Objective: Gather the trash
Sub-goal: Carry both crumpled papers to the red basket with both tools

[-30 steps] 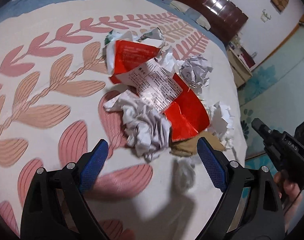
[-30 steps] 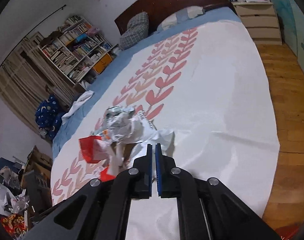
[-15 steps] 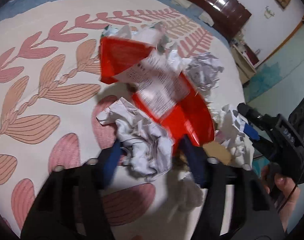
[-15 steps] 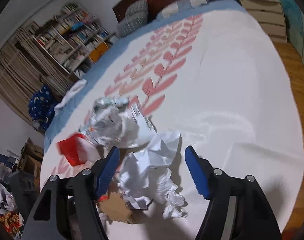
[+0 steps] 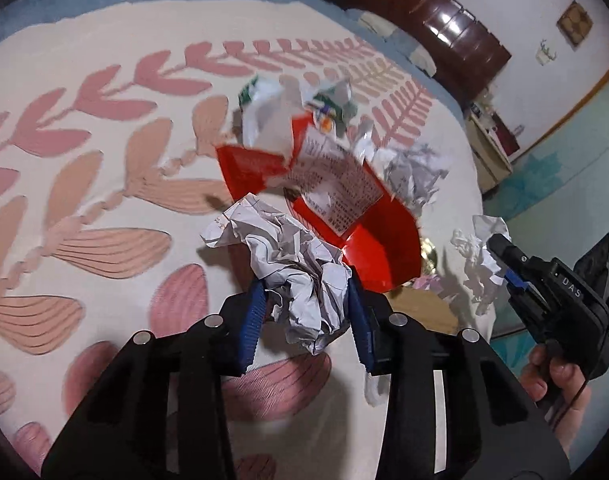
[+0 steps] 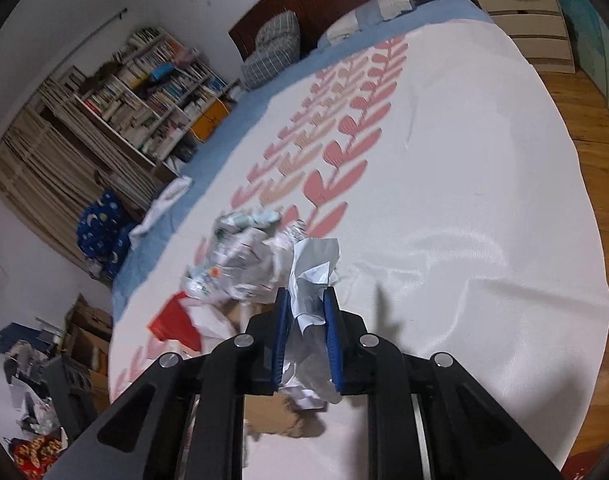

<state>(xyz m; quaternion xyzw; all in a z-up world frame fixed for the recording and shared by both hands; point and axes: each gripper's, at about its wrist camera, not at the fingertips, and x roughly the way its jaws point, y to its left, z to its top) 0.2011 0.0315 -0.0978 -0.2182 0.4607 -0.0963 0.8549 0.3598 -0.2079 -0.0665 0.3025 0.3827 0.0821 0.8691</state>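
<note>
Left gripper [image 5: 304,312] just closing, clamped on a crumpled paper ball [image 5: 292,264] above the bedspread [image 5: 104,140]. Right gripper [image 6: 306,336] closing too, pinching white paper [image 6: 310,280]. Red wrapper [image 5: 364,236] among remaining pile, no bin visible.

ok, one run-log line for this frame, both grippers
left gripper: closing, shut on crumpled paper | right gripper: closing, shut on white tissue wad | rest of trash pile: on bedspread

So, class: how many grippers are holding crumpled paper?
2. The left gripper pinches a paper wad; the right gripper pinches white paper. More trash may lie hidden beneath.
</note>
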